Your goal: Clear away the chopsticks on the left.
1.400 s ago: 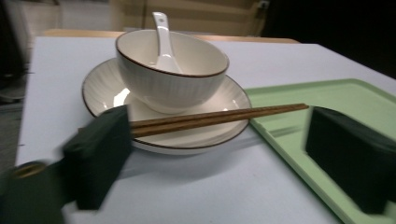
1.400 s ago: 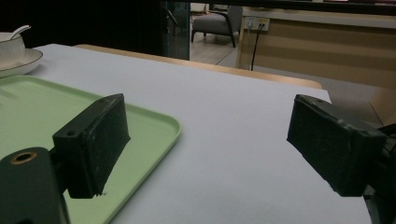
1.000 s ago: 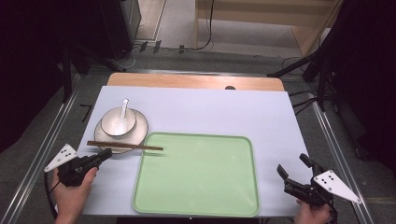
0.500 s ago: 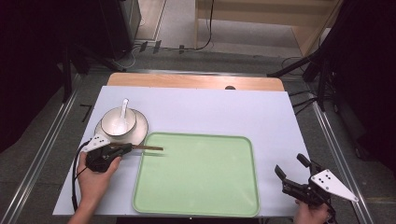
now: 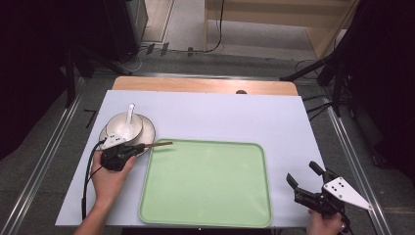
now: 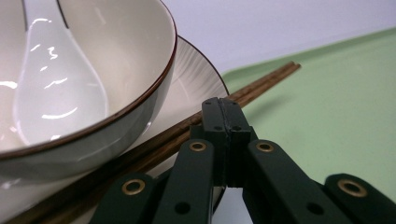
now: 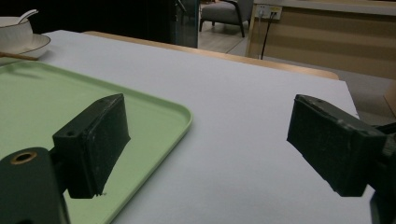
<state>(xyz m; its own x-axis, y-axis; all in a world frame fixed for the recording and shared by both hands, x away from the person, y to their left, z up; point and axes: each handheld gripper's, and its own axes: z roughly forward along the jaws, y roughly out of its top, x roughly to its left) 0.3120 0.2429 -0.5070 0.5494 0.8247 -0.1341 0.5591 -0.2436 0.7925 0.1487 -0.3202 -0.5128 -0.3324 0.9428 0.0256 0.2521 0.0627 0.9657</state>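
A white bowl (image 5: 122, 128) with a white spoon (image 5: 130, 113) in it stands on a plate (image 5: 148, 132) at the left of the table. A pair of brown chopsticks (image 5: 159, 145) lies across the plate's near rim onto the corner of the green tray (image 5: 205, 196). My left gripper (image 5: 131, 150) is shut, its tips right at the chopsticks (image 6: 261, 81) beside the bowl (image 6: 135, 70), with nothing between the jaws. My right gripper (image 5: 303, 174) stands open over the mat right of the tray; in its own view the right gripper (image 7: 210, 140) holds nothing.
A pale mat (image 5: 235, 117) covers the table, with a wooden strip (image 5: 195, 84) at its far edge. Metal rails run along both sides. The tray (image 7: 46, 102) holds nothing. A cable trails from the left gripper toward the near edge.
My left hand has moved right and forward from the mat's left edge to the plate, ending with the shut jaws at the chopsticks. The right gripper has stayed put.
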